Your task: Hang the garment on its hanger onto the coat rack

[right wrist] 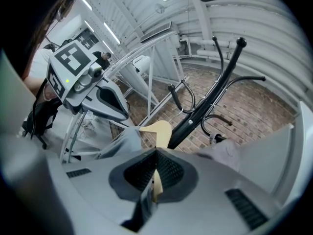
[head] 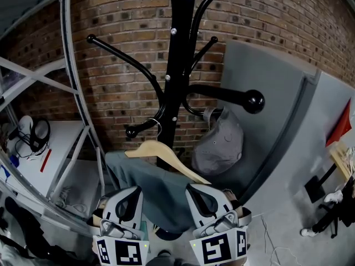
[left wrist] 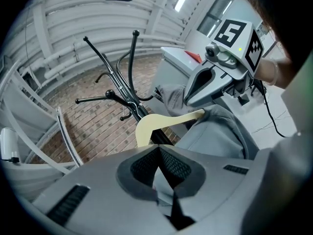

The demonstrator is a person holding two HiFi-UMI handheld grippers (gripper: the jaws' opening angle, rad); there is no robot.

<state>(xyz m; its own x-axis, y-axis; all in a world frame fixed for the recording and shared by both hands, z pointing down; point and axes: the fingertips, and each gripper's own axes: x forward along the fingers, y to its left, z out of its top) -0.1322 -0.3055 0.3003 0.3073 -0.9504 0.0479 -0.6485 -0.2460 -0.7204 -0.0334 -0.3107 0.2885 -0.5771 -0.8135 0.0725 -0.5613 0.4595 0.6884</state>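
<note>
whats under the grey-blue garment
A wooden hanger: its peak and sloping arms show above the garment. Whatever lower part carries the cloth is covered. The left gripper and right gripper are shut on the garment, the right one pinching pale wood too.

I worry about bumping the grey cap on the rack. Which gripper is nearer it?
Right. The right gripper, shut on the garment, is close beneath the cap; the left gripper, on the garment too, is farther left.
</note>
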